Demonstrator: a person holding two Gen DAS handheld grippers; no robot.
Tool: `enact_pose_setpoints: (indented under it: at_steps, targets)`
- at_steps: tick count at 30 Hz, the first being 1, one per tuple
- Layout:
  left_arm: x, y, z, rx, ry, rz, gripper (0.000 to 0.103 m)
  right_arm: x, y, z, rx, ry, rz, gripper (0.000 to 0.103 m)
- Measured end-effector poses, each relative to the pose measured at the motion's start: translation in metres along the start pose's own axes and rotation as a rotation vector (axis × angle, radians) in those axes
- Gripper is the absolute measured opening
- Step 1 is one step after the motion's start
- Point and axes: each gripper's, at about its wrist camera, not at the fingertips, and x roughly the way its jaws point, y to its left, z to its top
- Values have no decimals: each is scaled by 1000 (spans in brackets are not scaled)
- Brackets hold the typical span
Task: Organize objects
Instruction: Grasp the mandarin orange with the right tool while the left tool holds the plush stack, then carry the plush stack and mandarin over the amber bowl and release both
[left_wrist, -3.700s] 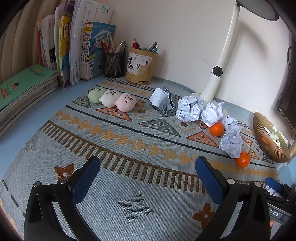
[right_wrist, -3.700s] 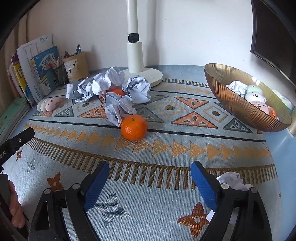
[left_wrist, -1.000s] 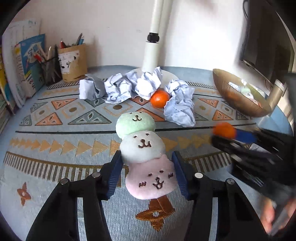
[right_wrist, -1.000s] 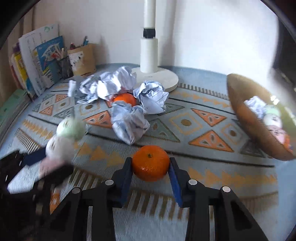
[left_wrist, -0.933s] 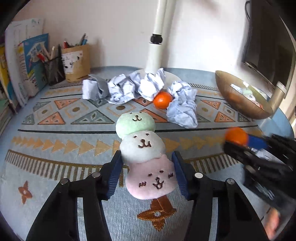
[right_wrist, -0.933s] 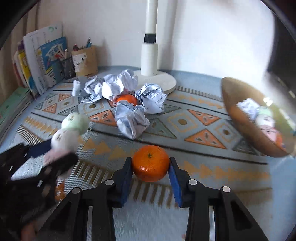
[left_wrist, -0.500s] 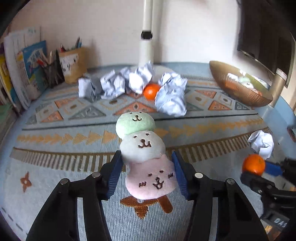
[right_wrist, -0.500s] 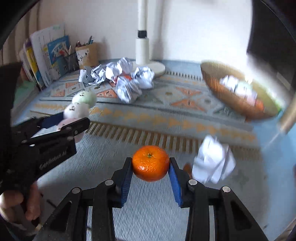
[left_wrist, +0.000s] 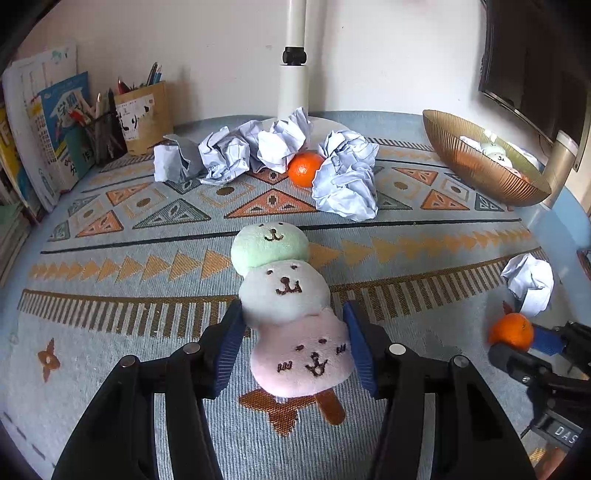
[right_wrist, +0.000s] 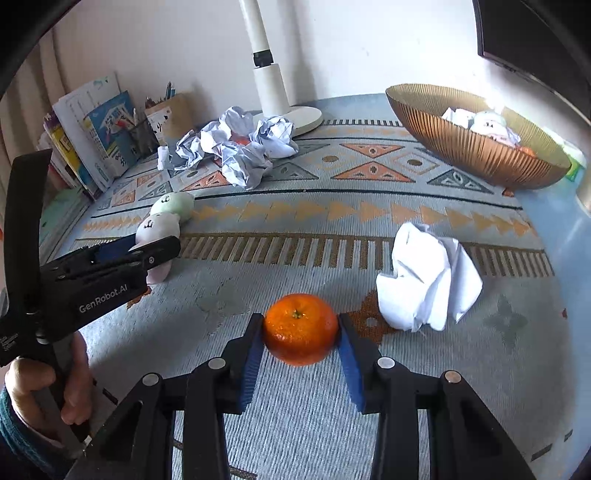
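Note:
My left gripper (left_wrist: 293, 341) is shut on a plush dango skewer (left_wrist: 286, 306) with green, white and pink balls, held above the mat; it also shows in the right wrist view (right_wrist: 162, 225). My right gripper (right_wrist: 301, 341) is shut on an orange tangerine (right_wrist: 300, 328), which also shows at the right of the left wrist view (left_wrist: 511, 331). A copper bowl (right_wrist: 469, 147) at the right back holds paper, plush balls and a tangerine. A second tangerine (left_wrist: 306, 169) lies among crumpled papers (left_wrist: 345, 182).
A crumpled paper ball (right_wrist: 430, 280) lies on the mat just right of my right gripper. A white lamp base (right_wrist: 299, 114), pen holders (left_wrist: 142, 118) and books (left_wrist: 40, 125) stand at the back left. A dark monitor (left_wrist: 535, 62) is at the right.
Both grippers closed on their objects and lifted them. In the last second both pulled back toward the mat's front edge; the right gripper with the tangerine now hovers beside the lone paper ball.

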Motion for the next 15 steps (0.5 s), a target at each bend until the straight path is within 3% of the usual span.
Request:
enact_pose_setpoints:
  at_steps: [2,7,12,15]
  targets:
    - [-7,-7,1,30,-29,21,51,-6,2,1,-16,-14,1,37]
    - [-43,-44,45,109,-133,-63,51,-58,-8,22,-25,-136,46,37]
    - [-47,-96,120,151,-177,-232,51,-118,-61,68,51,-344,-56,37]
    - [-23,-125,156,130,-143,-350,51,-132,-108,93,125,-408,-206,37]
